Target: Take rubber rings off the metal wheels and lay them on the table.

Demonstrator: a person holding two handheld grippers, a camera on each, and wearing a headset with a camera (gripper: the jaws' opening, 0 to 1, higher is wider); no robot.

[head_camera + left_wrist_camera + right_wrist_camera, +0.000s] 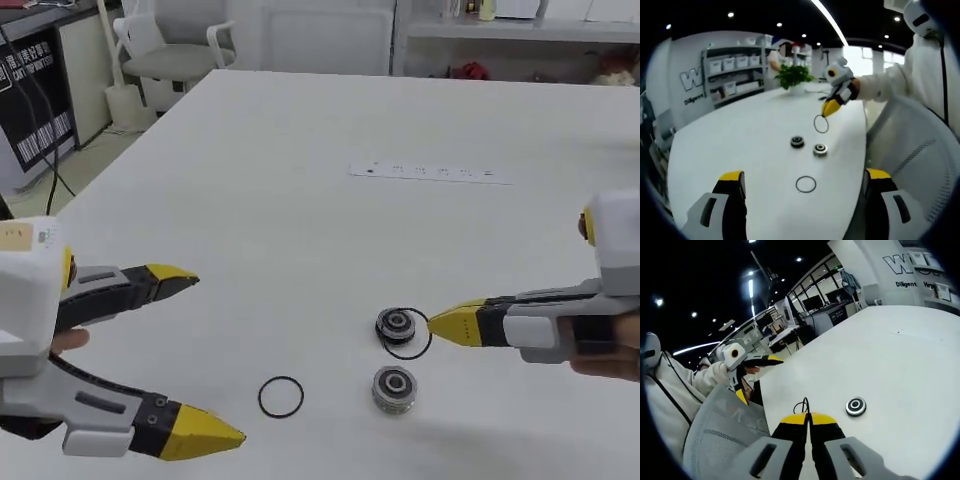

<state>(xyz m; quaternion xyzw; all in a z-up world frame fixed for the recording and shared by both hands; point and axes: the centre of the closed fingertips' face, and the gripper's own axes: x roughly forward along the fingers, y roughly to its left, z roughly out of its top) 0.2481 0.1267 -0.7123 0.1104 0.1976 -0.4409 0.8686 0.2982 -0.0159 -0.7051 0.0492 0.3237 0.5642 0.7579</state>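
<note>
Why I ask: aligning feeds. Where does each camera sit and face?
Head view: on the headset, looking down at the white table; left hand-held gripper, right hand-held gripper show.
Left gripper view: on the left one, facing the right one; own open jaws, white sleeve.
Right gripper view: on the right one, facing the left; own shut jaws.
Shared: the thin black rubber ring, pinched.

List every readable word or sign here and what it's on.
"Diligent" and a large "W": on the wall.
Banner with barcode: characters too blurred to read.
Strip on the table: marks too small to read.
</note>
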